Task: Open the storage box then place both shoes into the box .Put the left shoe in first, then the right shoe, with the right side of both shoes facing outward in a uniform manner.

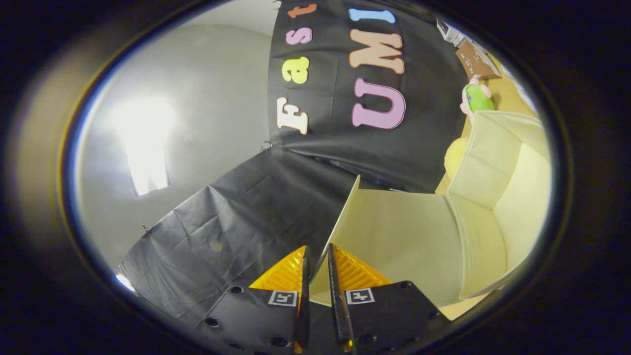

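Between the hand-held gripper (317,254) fingers, storage box (493,197) lid (394,236) edge (swung open).

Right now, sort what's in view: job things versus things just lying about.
For the job:
- storage box, cream, open
- its lid flap, edge pinched between the jaws
- gripper, shut on the flap

Lying about:
- green and pink soft toy
- yellow soft thing behind the box
- brown carton
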{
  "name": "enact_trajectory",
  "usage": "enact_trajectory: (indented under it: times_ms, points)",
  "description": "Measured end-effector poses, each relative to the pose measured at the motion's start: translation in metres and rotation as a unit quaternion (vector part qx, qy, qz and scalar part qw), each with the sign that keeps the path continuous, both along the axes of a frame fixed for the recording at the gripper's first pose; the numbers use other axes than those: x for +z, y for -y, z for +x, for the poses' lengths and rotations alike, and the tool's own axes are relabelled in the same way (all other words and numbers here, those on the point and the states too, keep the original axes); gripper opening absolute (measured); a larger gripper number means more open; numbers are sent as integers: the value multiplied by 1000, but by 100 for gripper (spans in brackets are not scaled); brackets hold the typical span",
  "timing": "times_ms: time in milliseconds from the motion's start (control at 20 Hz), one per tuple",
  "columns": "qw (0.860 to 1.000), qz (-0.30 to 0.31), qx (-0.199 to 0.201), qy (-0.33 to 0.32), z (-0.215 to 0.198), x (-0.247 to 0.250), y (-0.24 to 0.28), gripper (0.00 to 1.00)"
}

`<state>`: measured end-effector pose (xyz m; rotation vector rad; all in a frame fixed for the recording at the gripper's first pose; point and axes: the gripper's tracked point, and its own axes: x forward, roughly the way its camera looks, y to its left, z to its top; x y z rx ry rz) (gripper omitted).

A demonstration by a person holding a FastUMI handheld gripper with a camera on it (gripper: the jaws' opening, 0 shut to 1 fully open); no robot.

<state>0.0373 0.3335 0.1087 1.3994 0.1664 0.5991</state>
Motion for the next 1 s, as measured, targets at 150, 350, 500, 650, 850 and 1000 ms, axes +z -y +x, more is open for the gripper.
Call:
enact_trajectory:
  times_ms: [150, 350, 500, 650, 850, 1000]
  points:
    - [1000, -21, 12, -3, -1, -12, -17, 23]
    - [998, -53, 32, -5, -6, -30, -41, 40]
    - [993, -109, 39, -26, -11, -53, -51, 57]
    - [984, -173, 31, -22, -17, -61, -46, 73]
    - [955, -296, -11, -7, -13, -69, -3, 95]
    - [914, -402, -56, -2, -8, -75, 42, 100]
